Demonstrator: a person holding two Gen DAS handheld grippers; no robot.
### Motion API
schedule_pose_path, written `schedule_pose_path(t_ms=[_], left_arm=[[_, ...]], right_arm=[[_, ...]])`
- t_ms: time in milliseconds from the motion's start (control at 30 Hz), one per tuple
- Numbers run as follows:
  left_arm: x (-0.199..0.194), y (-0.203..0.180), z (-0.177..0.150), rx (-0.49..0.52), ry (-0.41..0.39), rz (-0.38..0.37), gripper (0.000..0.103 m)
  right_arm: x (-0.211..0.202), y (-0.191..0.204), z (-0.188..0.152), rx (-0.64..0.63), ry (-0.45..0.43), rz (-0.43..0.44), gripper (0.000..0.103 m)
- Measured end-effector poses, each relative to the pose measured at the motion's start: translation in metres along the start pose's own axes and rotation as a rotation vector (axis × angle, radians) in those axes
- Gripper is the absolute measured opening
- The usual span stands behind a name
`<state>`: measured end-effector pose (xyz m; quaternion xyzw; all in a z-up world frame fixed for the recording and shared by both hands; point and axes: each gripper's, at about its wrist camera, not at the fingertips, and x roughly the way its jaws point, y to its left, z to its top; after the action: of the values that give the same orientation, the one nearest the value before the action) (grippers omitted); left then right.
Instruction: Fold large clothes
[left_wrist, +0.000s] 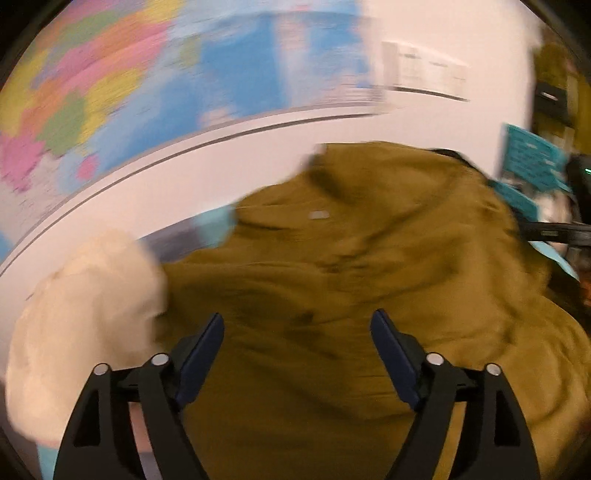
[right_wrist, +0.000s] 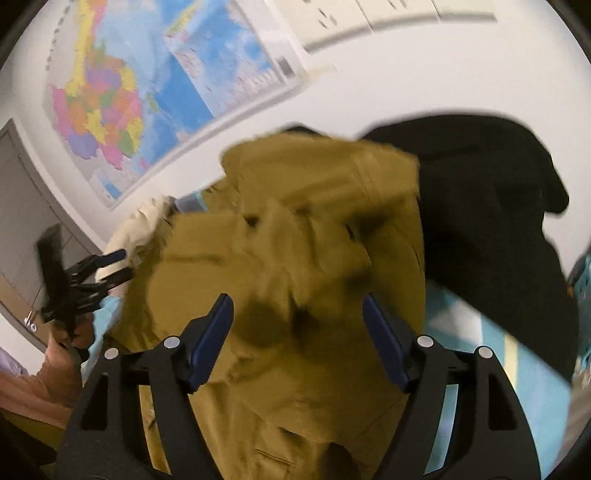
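Since it lies in a crumpled heap on the counter (right_wrist: 480, 350), the mustard jacket (left_wrist: 351, 258) looks soft, floppy — a bit heavy | left gripper (left_wrist: 297, 321) wide, empty | right gripper (right_wrist: 297, 306) apart, not pinching | grab — a hem or collar edge.

My left tongs (left_wrist: 297, 328) point downward at a slant, both blue fingers spread wide with nothing pinched between them. My right tongs (right_wrist: 297, 314) tilt down the same way, fingers apart and not pressing on anything. From the right view, my left hand (right_wrist: 61, 354) grips its handle off to the side.
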<state>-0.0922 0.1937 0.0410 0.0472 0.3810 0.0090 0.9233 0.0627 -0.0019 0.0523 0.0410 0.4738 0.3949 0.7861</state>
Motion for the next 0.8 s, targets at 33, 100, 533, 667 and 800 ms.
schedule_pose_path(t_ms=[33, 100, 533, 667, 800], left_arm=[[0.005, -0.008, 0.0, 0.022, -0.003, -0.004, 0.083], [0.016, -0.029, 0.002, 0.062, 0.027, -0.024, 0.083], [0.084, -0.013, -0.002, -0.078, 0.205, 0.094, 0.083], [0.087, -0.009, -0.004, -0.084, 0.213, 0.141, 0.083], [0.097, -0.001, -0.002, -0.11, 0.226, 0.203, 0.083]], right_arm=[[0.005, 0.001, -0.001, 0.0, -0.006, 0.007, 0.048], [0.009, 0.013, 0.005, 0.0, -0.014, 0.039, 0.005], [-0.032, 0.037, 0.007, -0.101, -0.064, -0.176, 0.046], [0.002, 0.016, -0.008, -0.036, -0.005, -0.105, 0.046], [0.004, 0.051, -0.007, -0.12, -0.033, -0.163, 0.042]])
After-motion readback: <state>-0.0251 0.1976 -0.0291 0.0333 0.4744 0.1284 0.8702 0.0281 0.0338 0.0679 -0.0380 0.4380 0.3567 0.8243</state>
